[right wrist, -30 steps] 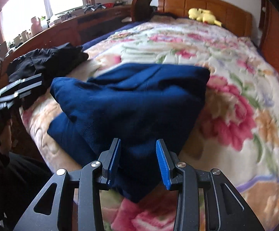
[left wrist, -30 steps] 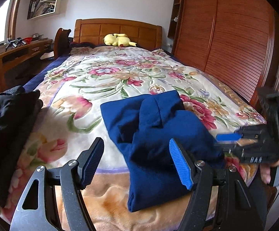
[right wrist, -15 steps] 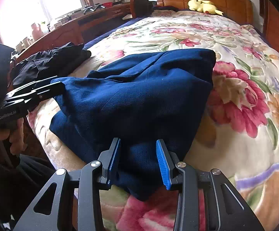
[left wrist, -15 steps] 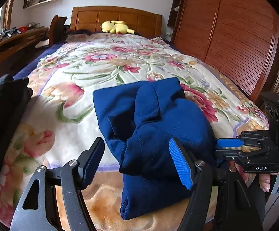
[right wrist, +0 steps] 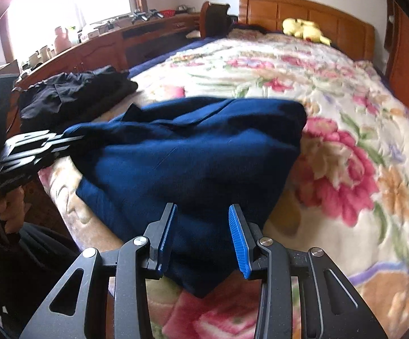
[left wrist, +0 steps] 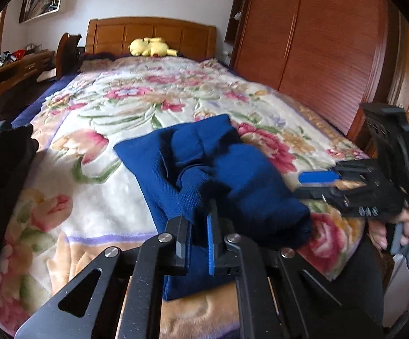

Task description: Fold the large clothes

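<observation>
Left wrist view: left gripper (left wrist: 200, 236) has just clamped a fold of the blue sweater (left wrist: 221, 169); right gripper (right wrist: 203, 236), jaws apart, grips nothing; next, lift and fold it over

no legible text, gripper markings blurred
</observation>
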`<action>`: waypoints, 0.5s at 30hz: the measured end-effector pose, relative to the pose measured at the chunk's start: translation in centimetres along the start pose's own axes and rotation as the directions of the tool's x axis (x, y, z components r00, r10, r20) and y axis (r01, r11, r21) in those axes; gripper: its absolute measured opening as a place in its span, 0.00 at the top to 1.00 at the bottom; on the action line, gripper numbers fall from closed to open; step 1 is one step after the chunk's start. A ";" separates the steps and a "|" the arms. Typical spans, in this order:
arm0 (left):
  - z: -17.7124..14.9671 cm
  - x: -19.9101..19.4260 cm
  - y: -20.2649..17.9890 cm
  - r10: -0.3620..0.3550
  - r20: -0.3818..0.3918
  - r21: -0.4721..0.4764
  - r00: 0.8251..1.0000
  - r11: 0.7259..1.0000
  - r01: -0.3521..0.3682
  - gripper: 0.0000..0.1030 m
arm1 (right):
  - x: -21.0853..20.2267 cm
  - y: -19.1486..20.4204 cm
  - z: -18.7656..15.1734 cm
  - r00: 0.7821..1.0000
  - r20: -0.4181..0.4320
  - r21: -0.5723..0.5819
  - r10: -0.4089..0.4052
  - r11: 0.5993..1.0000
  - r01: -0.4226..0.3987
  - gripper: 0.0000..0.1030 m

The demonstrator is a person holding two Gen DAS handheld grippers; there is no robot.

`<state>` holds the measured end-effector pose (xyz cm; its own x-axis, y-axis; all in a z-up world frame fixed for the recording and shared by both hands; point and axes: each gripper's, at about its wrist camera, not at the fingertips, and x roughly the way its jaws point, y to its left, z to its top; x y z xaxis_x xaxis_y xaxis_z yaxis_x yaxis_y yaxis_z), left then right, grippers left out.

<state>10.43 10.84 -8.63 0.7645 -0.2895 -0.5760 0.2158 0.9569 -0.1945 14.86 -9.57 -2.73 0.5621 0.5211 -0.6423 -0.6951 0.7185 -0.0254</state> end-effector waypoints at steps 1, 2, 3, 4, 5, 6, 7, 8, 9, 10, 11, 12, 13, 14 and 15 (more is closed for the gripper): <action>-0.2 -0.7 0.0 0.000 0.011 0.002 1.000 1.000 0.000 0.91 | -0.3 -0.1 0.5 1.000 0.014 -0.002 0.000 1.000 0.000 0.62; -0.5 -1.1 0.1 0.004 0.015 0.005 1.000 1.000 -0.004 0.91 | -0.4 -0.1 1.0 1.000 0.023 -0.004 0.004 1.000 -0.004 0.62; -0.7 -1.3 0.3 0.011 0.012 0.007 1.000 1.000 -0.011 0.92 | -0.2 -0.1 1.6 1.000 0.024 -0.011 0.006 1.000 -0.006 0.62; -1.1 -1.1 0.7 0.021 0.002 0.007 1.000 1.000 -0.021 0.91 | 0.2 0.0 2.2 1.000 0.020 -0.023 0.004 1.000 -0.004 0.62; -1.7 -0.7 1.1 0.026 -0.018 0.000 0.999 1.000 -0.026 0.91 | 0.8 0.2 2.8 1.000 0.016 -0.039 0.001 0.999 0.000 0.62; -2.1 -0.3 1.5 0.027 -0.037 -0.004 0.999 1.000 -0.027 0.92 | 1.6 0.3 3.5 1.000 0.009 -0.052 0.000 0.999 0.000 0.62; -2.5 0.1 1.7 0.028 -0.054 -0.007 0.998 1.000 -0.028 0.91 | 2.4 0.5 4.0 1.000 0.002 -0.060 0.004 0.998 -0.004 0.62; -2.7 0.4 1.9 0.029 -0.062 -0.011 0.998 0.999 -0.030 0.92 | 3.5 0.6 4.8 1.000 -0.010 -0.064 0.010 0.998 -0.010 0.62; -2.8 0.5 2.0 0.025 -0.064 -0.018 0.998 0.999 -0.027 0.91 | 4.5 0.7 5.3 1.000 -0.019 -0.068 0.015 0.998 -0.016 0.62; -2.8 0.5 2.0 0.020 -0.064 -0.024 0.998 0.999 -0.022 0.91 | 5.5 0.8 5.8 0.999 -0.029 -0.070 0.019 0.997 -0.021 0.62; -2.8 0.5 2.1 0.014 -0.064 -0.031 0.998 0.999 -0.016 0.90 | 6.7 1.0 6.4 0.999 -0.044 -0.072 0.025 0.997 -0.029 0.62; -2.8 0.5 2.3 0.009 -0.065 -0.038 0.998 0.999 -0.011 0.90 | 7.8 1.1 7.0 0.998 -0.058 -0.075 0.032 0.997 -0.036 0.62; -2.8 0.4 2.4 0.003 -0.064 -0.044 0.998 0.999 -0.006 0.89 | 8.8 1.1 7.6 0.996 -0.074 -0.073 0.045 0.996 -0.051 0.62; -2.7 0.3 2.5 0.000 -0.065 -0.051 0.998 0.999 -0.004 0.88 | 9.9 1.1 8.4 0.993 -0.095 -0.064 0.066 0.995 -0.072 0.62; -2.7 0.2 2.4 0.005 -0.066 -0.055 0.998 0.998 -0.009 0.86 | 10.9 1.0 9.1 0.991 -0.113 -0.051 0.078 0.995 -0.084 0.62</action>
<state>9.46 13.04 -11.38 0.7237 -0.2857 -0.6282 0.1755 0.9565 -0.2329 24.36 1.08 -2.80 0.4519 0.5200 -0.7249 -0.7620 0.6475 -0.0106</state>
